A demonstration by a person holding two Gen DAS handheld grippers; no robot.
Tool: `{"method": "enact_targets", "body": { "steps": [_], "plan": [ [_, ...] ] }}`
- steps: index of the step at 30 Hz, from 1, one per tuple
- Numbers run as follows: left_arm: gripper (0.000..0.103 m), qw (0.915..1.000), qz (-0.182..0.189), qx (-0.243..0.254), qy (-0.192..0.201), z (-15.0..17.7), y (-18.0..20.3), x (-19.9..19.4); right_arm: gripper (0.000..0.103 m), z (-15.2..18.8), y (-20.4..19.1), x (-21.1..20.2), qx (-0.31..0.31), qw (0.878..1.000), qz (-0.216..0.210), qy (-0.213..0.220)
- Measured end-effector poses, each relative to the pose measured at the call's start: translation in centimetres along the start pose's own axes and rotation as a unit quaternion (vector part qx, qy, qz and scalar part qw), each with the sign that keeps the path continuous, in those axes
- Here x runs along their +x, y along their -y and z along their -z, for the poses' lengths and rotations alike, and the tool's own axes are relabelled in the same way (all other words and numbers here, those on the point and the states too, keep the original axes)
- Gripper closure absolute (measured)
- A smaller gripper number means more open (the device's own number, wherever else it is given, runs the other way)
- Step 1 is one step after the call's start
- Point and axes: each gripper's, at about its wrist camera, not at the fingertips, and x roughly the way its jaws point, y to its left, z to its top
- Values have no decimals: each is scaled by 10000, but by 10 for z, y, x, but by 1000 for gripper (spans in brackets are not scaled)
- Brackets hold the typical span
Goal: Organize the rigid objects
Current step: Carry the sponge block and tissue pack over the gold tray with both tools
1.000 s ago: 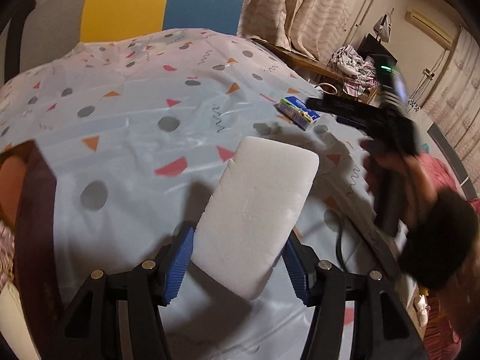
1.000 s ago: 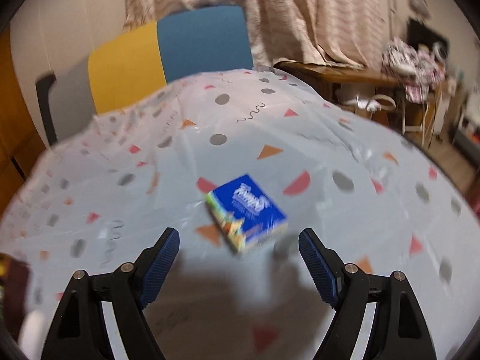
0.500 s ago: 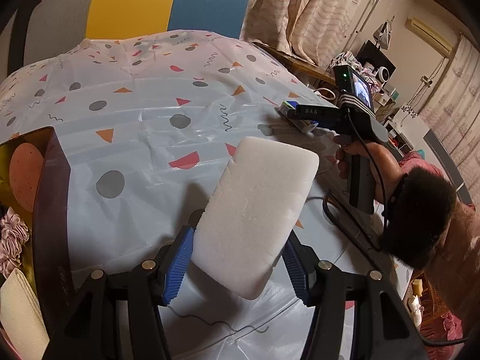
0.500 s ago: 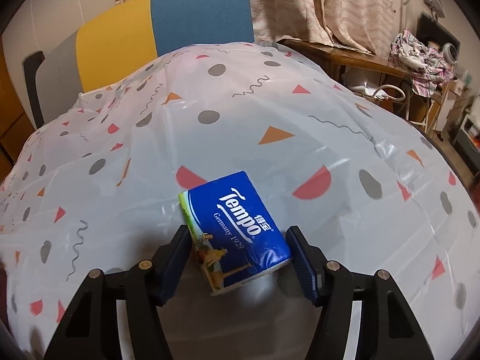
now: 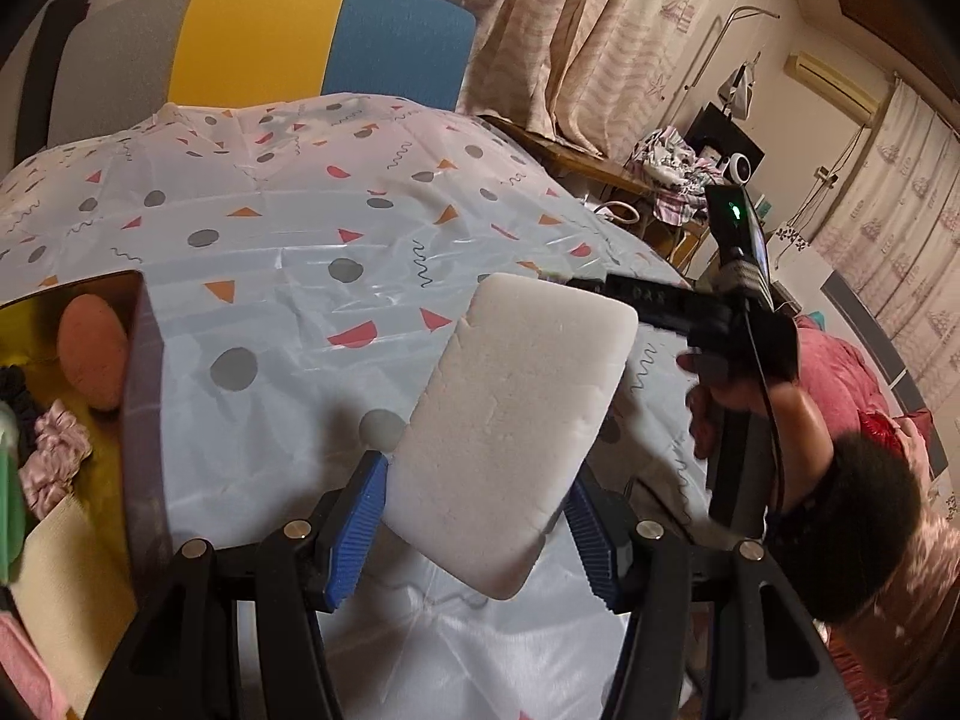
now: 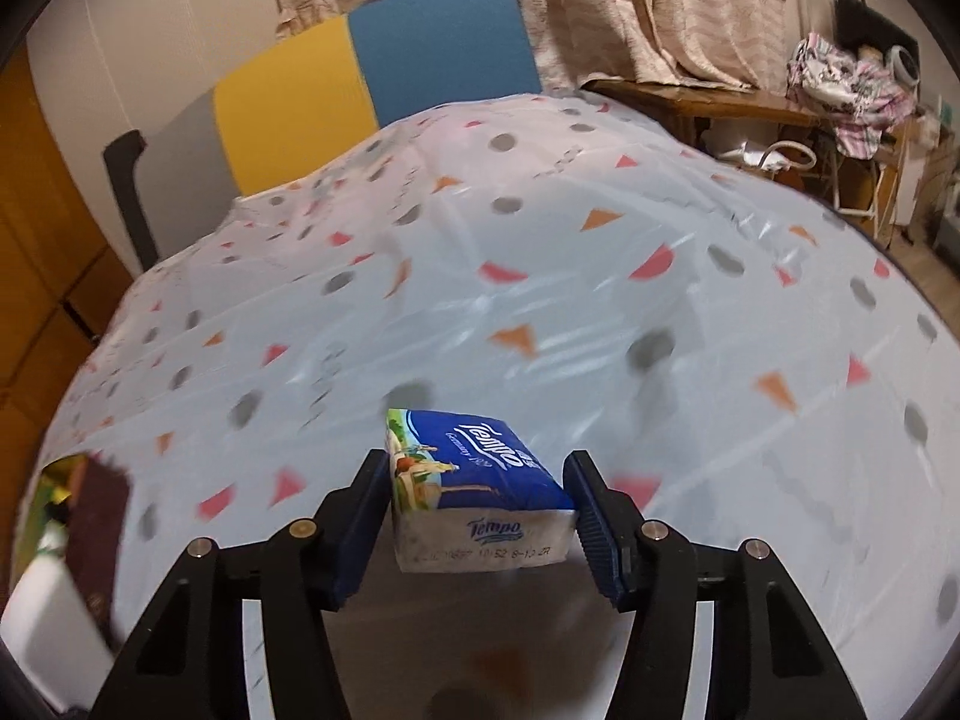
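A white foam block (image 5: pixel 516 414) stands tilted between the blue pads of my left gripper (image 5: pixel 480 516), which is shut on its lower half above the patterned tablecloth (image 5: pixel 288 312). In the right wrist view, a blue Tempo tissue pack (image 6: pixel 480 468) sits between the pads of my right gripper (image 6: pixel 477 510). Its jaws are closing, both pads press the pack's sides, and the pack hangs clear of the cloth. The left wrist view shows the right gripper's black body (image 5: pixel 666 300) behind the foam block, held by a hand (image 5: pixel 738 390).
A dark-walled box (image 5: pixel 141 408) with yellow lining stands at the table's left, holding a peach oval pad (image 5: pixel 93 348), scrunchies and folded cloth. A grey, yellow and blue chair back (image 5: pixel 258 42) rises behind the table. A wooden side table (image 6: pixel 720 99) stands right.
My right gripper closed on the tissue pack and lifted it off the cloth. My left gripper carried the foam block leftward, bringing more of the box into view.
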Motion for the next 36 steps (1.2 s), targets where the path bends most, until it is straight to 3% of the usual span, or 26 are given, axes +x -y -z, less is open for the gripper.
{"method": "enact_targets", "body": {
  "steps": [7, 16, 25, 28, 36],
  "plan": [
    [44, 9997, 1, -155, 214, 12, -16, -38, 44, 43, -28, -25, 223, 9989, -391, -99],
    [44, 9952, -259, -780, 525, 27, -67, -88, 44, 78, -69, -56, 545, 9935, -996, -56],
    [43, 9791, -860, -1609, 896, 30, -146, -139, 44, 104, -96, -66, 735, 9883, -1319, -198],
    [43, 9716, -1244, -1857, 779, 23, -179, -143, 44, 110, -106, -73, 700, 9876, -1391, -185],
    [37, 9627, -1301, -2369, 105, 10, -235, -112, 44, 115, -133, -94, 633, 9838, -1672, -111]
  ]
}}
